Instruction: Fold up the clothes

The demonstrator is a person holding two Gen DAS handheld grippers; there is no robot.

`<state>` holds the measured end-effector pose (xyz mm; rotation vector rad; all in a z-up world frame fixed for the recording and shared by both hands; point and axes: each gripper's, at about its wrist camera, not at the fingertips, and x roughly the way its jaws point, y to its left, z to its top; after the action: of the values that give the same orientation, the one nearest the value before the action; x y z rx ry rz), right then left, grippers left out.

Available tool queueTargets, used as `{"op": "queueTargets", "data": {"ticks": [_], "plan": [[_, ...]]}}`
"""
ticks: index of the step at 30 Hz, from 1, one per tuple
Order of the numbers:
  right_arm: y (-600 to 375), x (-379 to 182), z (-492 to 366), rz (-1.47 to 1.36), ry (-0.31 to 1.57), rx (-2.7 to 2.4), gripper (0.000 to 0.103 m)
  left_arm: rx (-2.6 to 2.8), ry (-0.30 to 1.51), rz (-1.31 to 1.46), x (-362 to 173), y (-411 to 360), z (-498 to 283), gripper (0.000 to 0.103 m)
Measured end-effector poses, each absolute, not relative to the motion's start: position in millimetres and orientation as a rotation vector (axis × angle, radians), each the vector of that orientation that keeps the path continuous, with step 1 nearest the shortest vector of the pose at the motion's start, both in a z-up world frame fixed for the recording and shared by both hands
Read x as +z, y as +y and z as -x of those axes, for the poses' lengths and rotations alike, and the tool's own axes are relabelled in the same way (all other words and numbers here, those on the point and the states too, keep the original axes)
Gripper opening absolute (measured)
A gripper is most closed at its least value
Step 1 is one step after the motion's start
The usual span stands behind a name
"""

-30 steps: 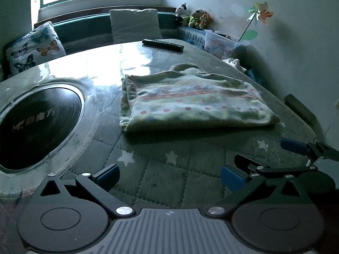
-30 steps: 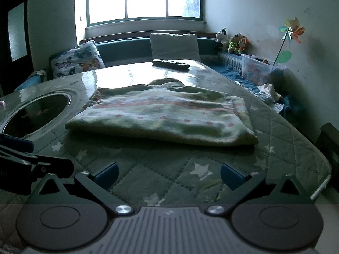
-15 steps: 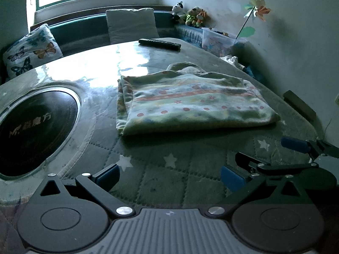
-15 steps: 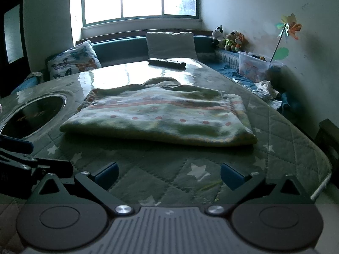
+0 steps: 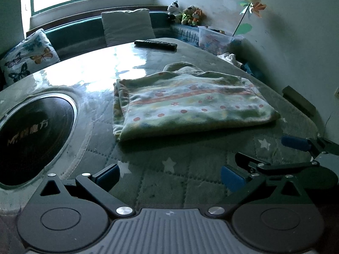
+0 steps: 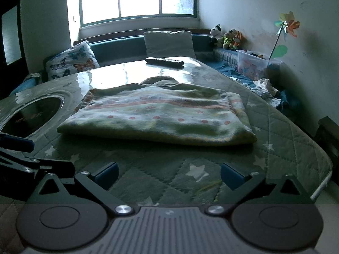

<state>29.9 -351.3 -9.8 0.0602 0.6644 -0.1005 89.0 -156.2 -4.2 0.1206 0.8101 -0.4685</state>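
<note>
Far left, left wrist view: round black induction cooktop [image 5: 29, 139] recessed in table [image 5: 148, 182], pale lettering on its glass. Table covered by green quilted, star-printed cloth under a glossy clear sheet.

Butterfly-print cushion [image 5: 27, 59] on bench beyond the table's far left edge; plain grey cushion [image 5: 127, 28] further right, under the window.

Left gripper [image 5: 169, 174]: jaws spread wide, blue pads apart, nothing between them. Positioned low over the near table edge, well short of the garment.

Centre: folded garment [image 5: 190, 105], fleecy, pale green with red dots and a red stripe, lying flat on the table in a rough rectangle. Folded layers visible along its left edge; a collar or hood portion protruding at the far side. Not touched by either gripper.

Black remote control [image 5: 155, 44] at the far table edge, well apart from the garment.

Right gripper [image 6: 168, 174]: jaws likewise spread wide, empty, facing the garment's near long edge from just inside the table's edge. Seen from the left wrist view at lower right, beside the left gripper.

Right: stuffed toys [image 6: 227, 37] in the bench corner, clear plastic storage box [image 6: 254, 65] near them, paper pinwheel [image 6: 287, 24] against the wall above the box. Loose white cloth [image 6: 266, 85] on the bench beside the box.
</note>
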Motion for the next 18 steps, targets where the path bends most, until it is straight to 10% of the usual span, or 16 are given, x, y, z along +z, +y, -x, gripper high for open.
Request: {"op": "queueTargets", "data": {"ticks": [18], "plan": [[-352.6, -11.6, -34.2, -0.064, 0.670, -0.115, 0.103, -0.478, 0.811, -0.139, -6.3, -158.4, -92.5, 0.103]]}}
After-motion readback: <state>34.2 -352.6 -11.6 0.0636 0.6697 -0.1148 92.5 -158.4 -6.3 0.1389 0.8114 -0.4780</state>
